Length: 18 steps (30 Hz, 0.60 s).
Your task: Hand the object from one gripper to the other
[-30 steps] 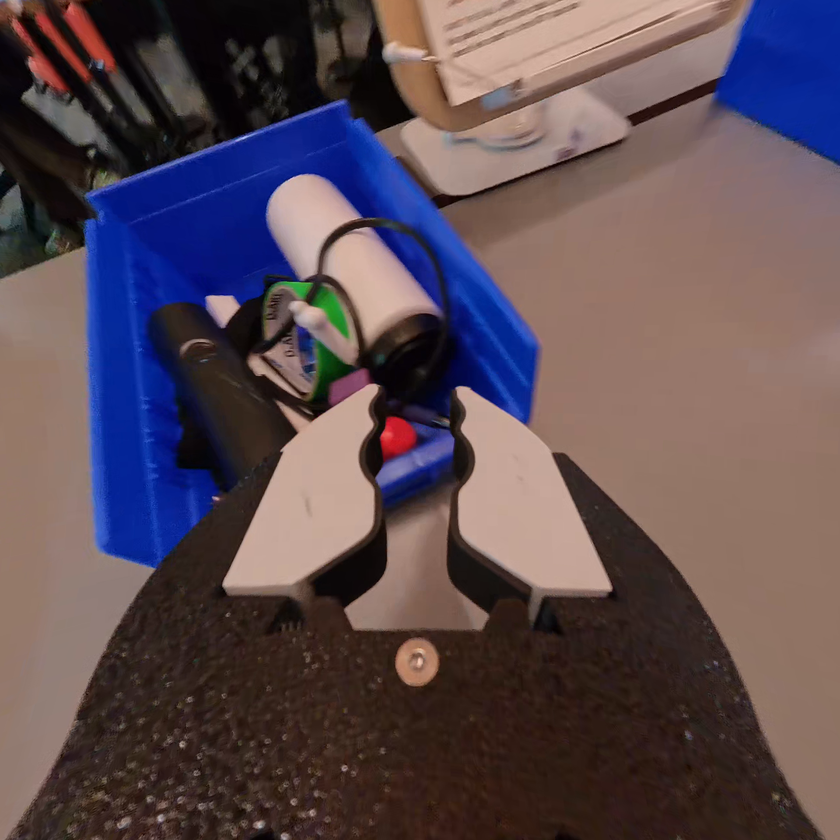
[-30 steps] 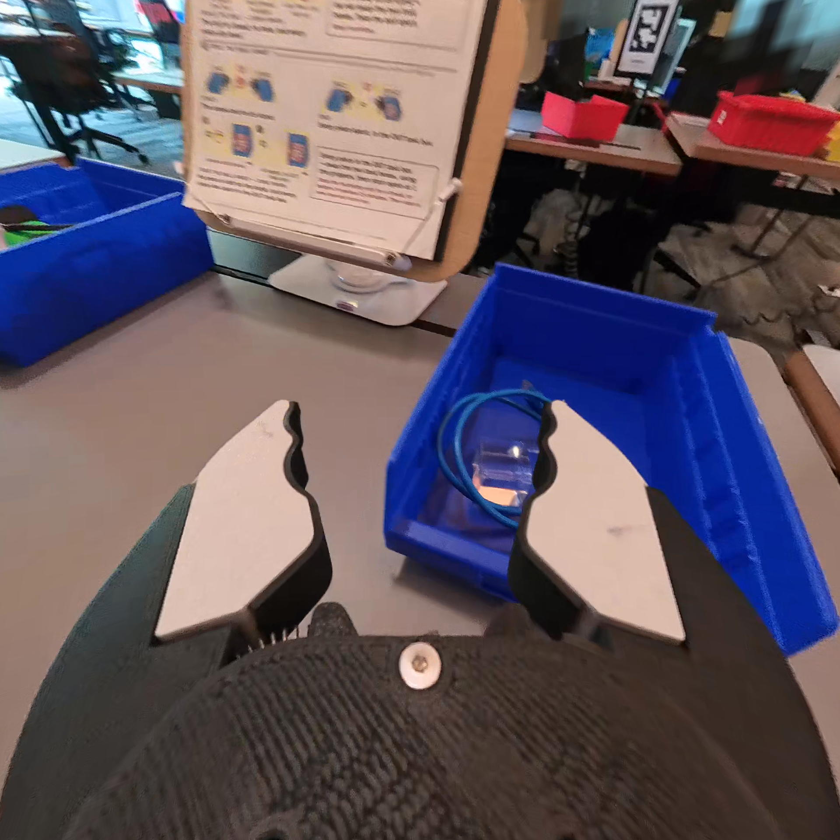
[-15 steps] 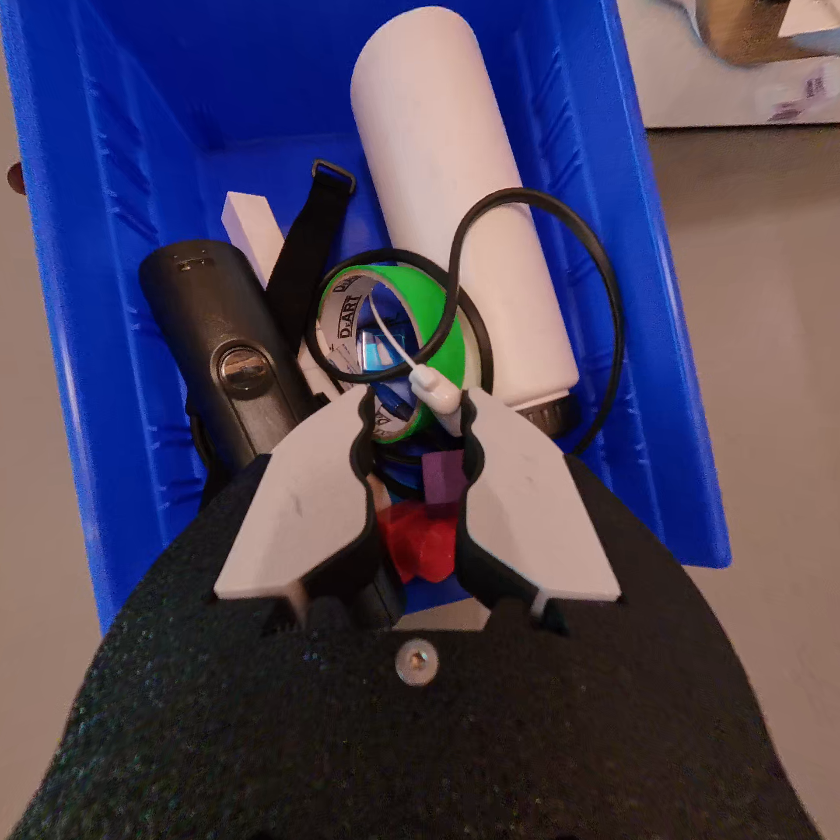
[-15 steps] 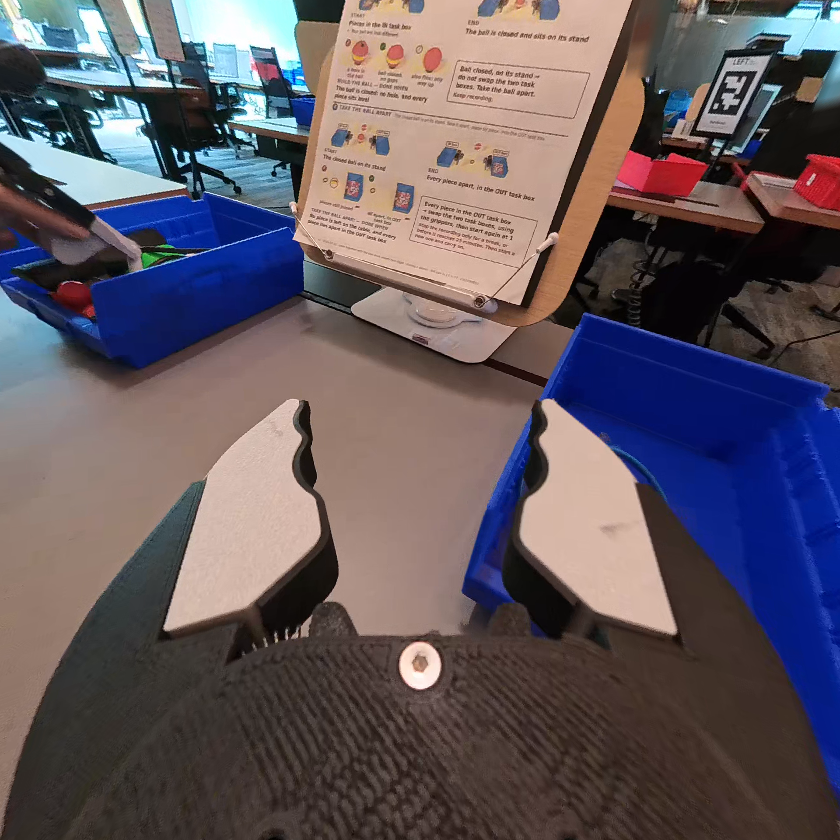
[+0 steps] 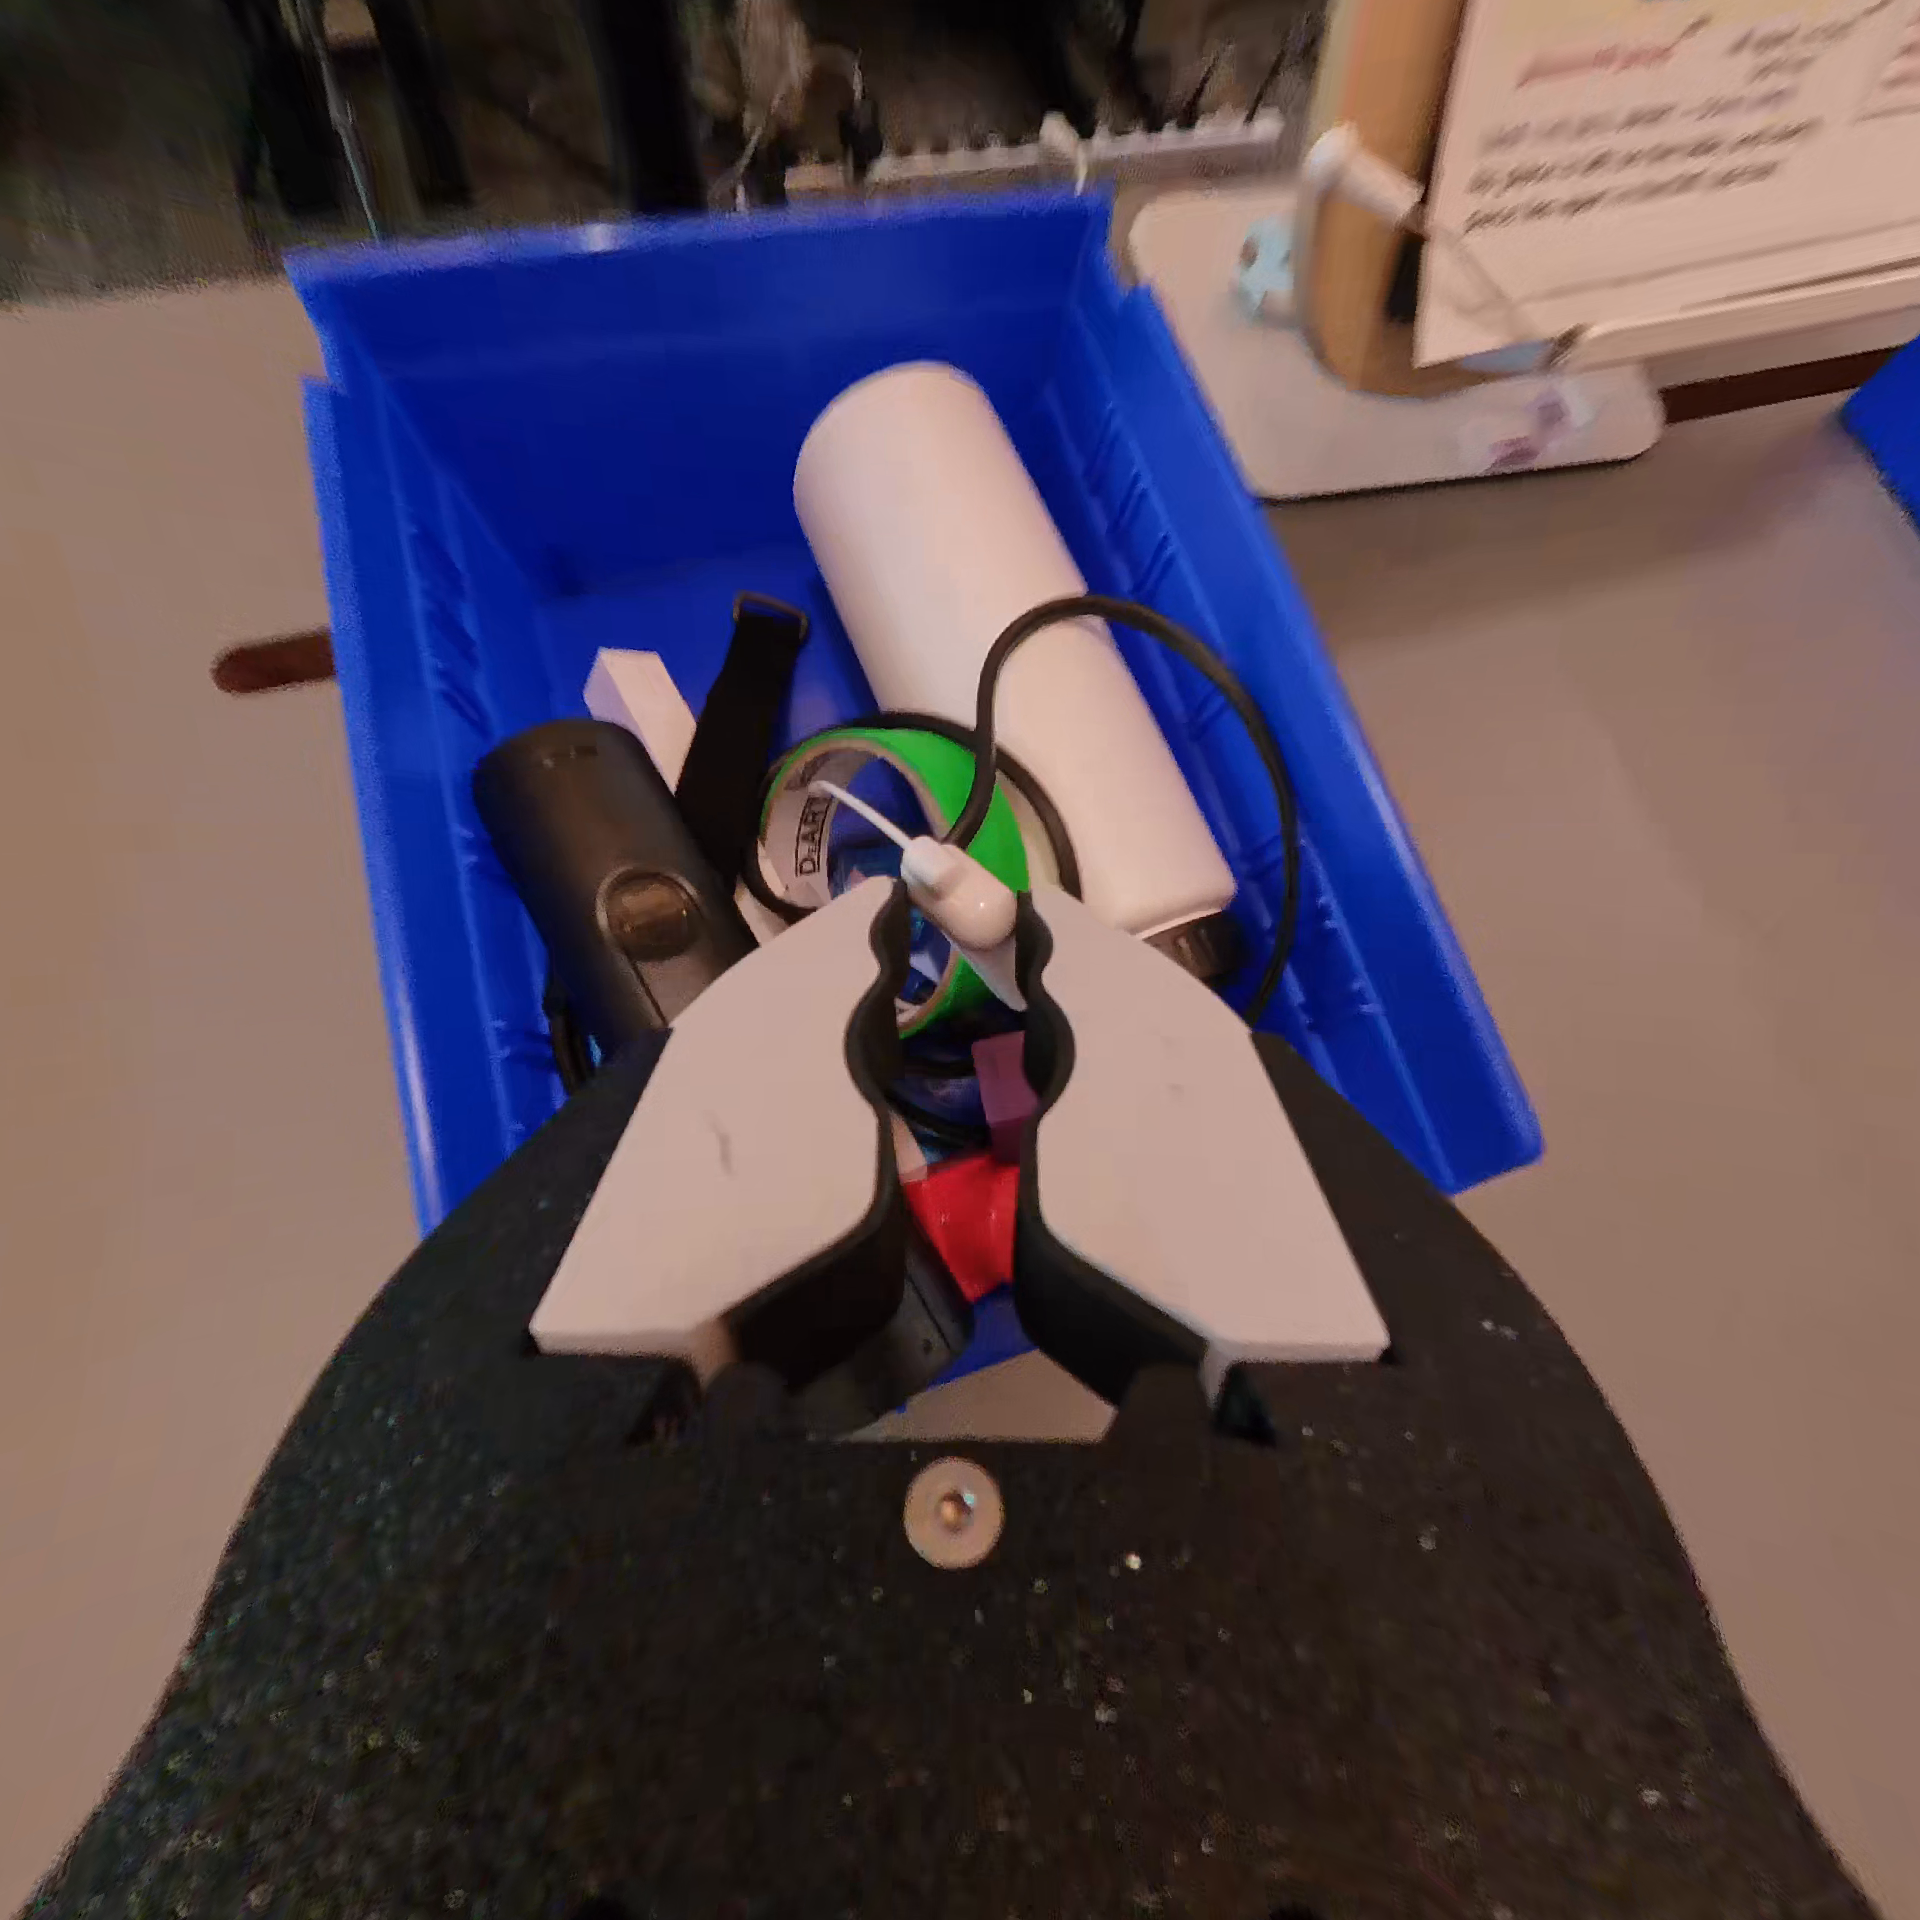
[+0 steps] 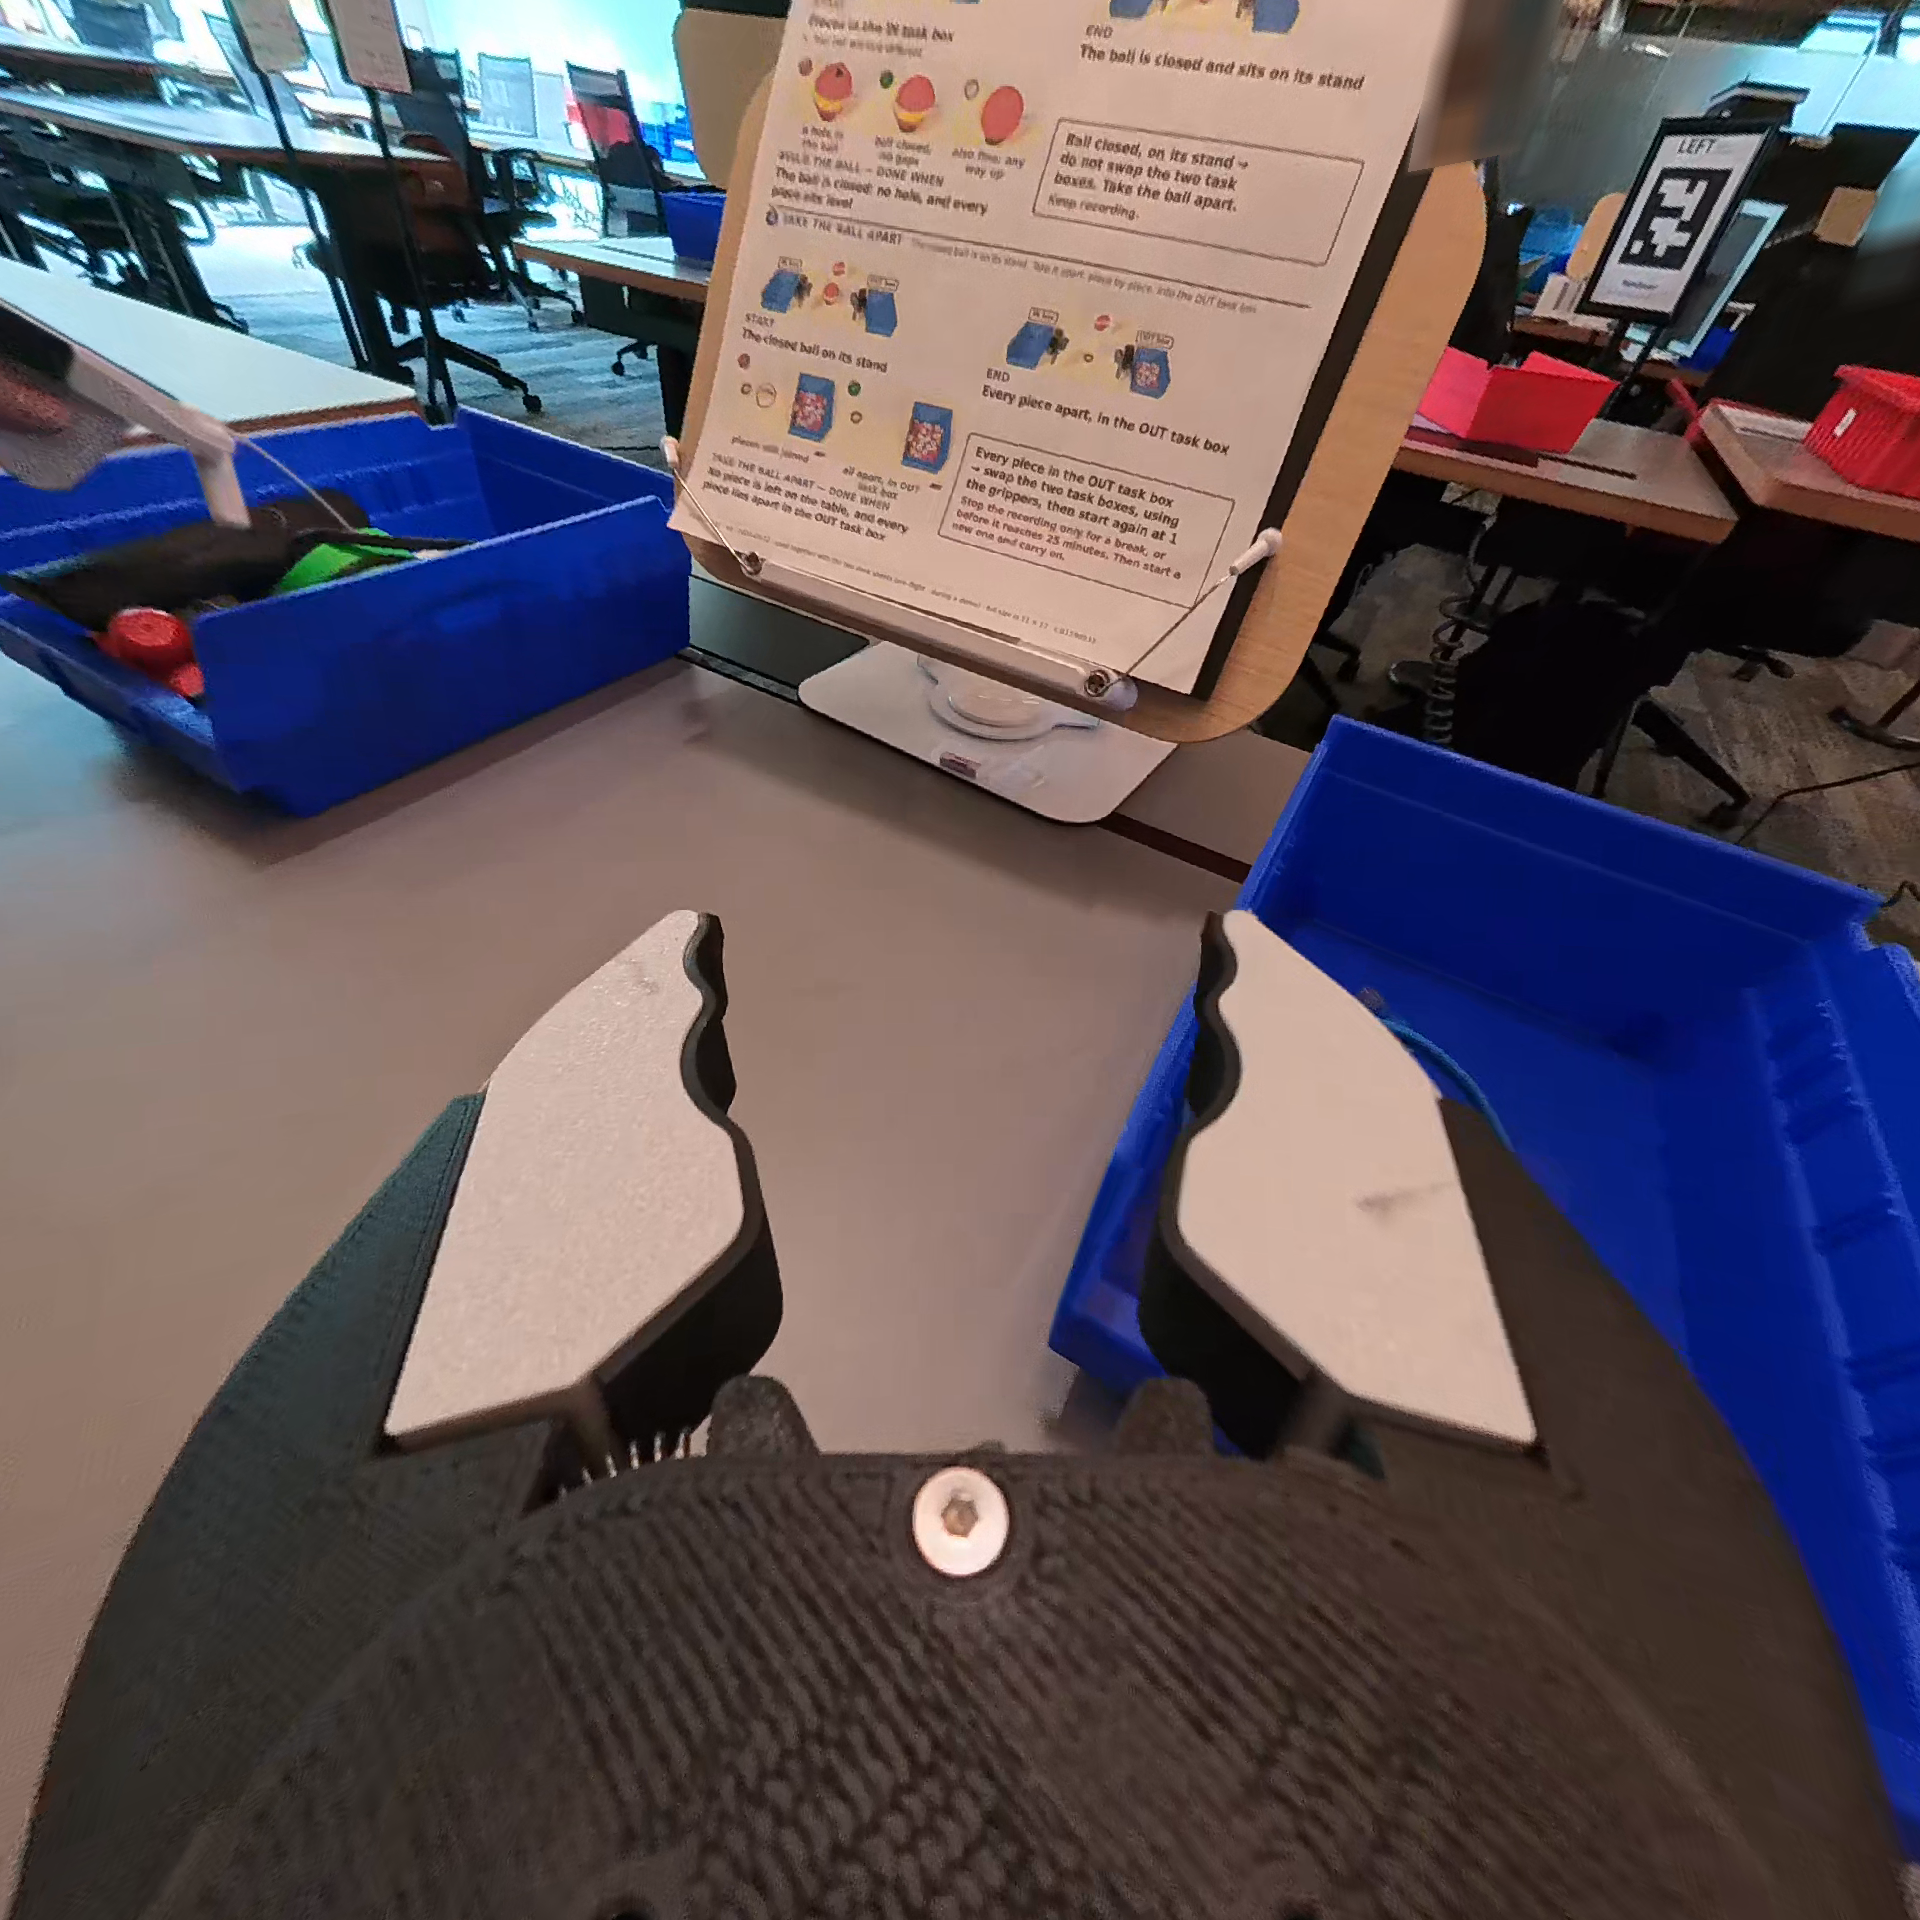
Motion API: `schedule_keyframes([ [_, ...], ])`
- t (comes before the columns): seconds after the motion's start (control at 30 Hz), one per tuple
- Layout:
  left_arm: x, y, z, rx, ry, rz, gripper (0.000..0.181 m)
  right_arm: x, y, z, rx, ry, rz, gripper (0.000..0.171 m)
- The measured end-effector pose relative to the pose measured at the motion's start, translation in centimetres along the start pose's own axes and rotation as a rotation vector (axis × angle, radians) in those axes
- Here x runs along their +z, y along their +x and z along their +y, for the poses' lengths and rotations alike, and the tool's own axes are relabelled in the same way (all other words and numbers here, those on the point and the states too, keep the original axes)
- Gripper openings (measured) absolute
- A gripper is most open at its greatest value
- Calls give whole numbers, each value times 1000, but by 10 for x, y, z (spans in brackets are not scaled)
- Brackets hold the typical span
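Note:
My left gripper (image 5: 961, 920) hovers over the near end of the left blue bin (image 5: 665, 395). Its jaws are nearly together on a white cable plug (image 5: 961, 914), and a thin white wire runs from the plug into a green tape roll (image 5: 935, 800). A black cable (image 5: 1273, 790) loops beside it. The right wrist view shows the left gripper (image 6: 218, 488) far left above that bin (image 6: 447, 644), with the wire hanging from its tip. My right gripper (image 6: 956, 997) is open and empty above the grey table, beside the right blue bin (image 6: 1558, 935).
The left bin also holds a white cylinder (image 5: 987, 644), a black device (image 5: 613, 862), a black strap (image 5: 743, 717), a purple block (image 5: 1003, 1081) and a red piece (image 5: 966, 1226). A blue cable (image 6: 1444, 1060) lies in the right bin. An instruction stand (image 6: 1039, 312) stands at the table's back. Across from one pair of fingers to the other is roughly 50 cm.
The left jaws have narrowed onto the white plug and the gripper has drawn back and up from the bin. The right gripper has tilted up, away from the right bin.

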State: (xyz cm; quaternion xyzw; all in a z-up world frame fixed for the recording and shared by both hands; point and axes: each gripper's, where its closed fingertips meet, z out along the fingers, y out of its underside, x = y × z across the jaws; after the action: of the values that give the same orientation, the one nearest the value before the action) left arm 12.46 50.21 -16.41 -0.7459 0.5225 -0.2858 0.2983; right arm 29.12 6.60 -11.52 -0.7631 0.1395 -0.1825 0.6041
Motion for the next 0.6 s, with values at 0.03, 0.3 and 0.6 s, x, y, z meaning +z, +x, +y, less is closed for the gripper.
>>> schedule_keyframes([
  [0.03,-11,4,-7,19,44,20,19,0,-2,-2,6,11,-9,87],
  [0.3,-125,117,-44,243,500,401,19,11,-92,-35,53,155,-294,82],
  [0.6,-177,255,13,-28,759,931,19,-13,-232,-83,-58,498,-475,57],
])
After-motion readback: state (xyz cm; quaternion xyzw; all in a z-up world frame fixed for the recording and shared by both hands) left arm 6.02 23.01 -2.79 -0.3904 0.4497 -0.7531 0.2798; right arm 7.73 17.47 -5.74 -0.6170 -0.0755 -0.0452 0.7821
